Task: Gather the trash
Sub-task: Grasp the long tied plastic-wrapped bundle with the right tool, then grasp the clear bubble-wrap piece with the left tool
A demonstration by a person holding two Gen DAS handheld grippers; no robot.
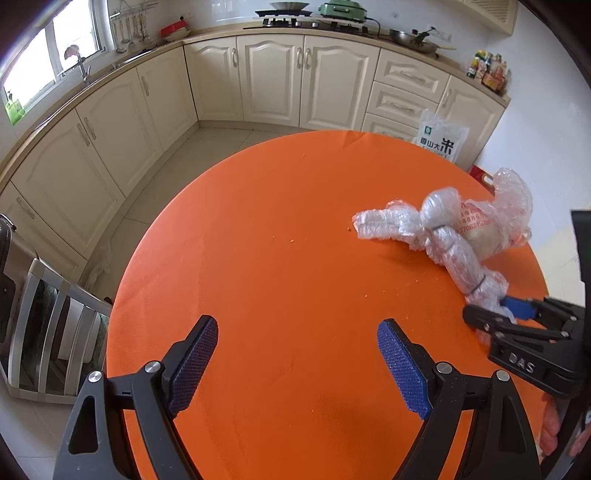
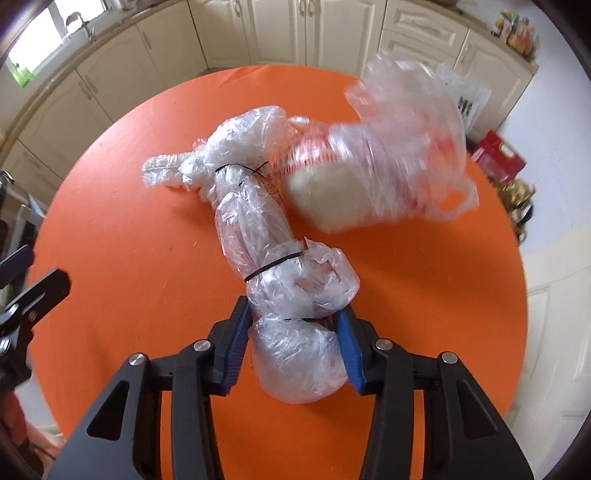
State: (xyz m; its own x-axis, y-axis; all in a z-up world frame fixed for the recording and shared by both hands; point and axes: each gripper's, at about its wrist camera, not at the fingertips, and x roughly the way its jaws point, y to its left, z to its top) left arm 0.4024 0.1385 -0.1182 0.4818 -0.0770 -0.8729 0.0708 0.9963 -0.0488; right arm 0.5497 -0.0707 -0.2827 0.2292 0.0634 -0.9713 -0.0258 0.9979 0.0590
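Right gripper (image 2: 291, 325) fingers clamp the plastic bundle's (image 2: 258, 221) near end; left gripper (image 1: 297, 363) fingers wide.

Home kitchen: cabinets (image 1: 273, 77), stove (image 1: 291, 20).

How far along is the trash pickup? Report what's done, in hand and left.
Done: nothing looks collected yet. In hand: the right gripper is shut on the near end of the tied plastic-wrap bundle, which lies on the orange table. Left: lifting it away, plus the clear bag of white food beside it. The left gripper hangs open, holding nothing.
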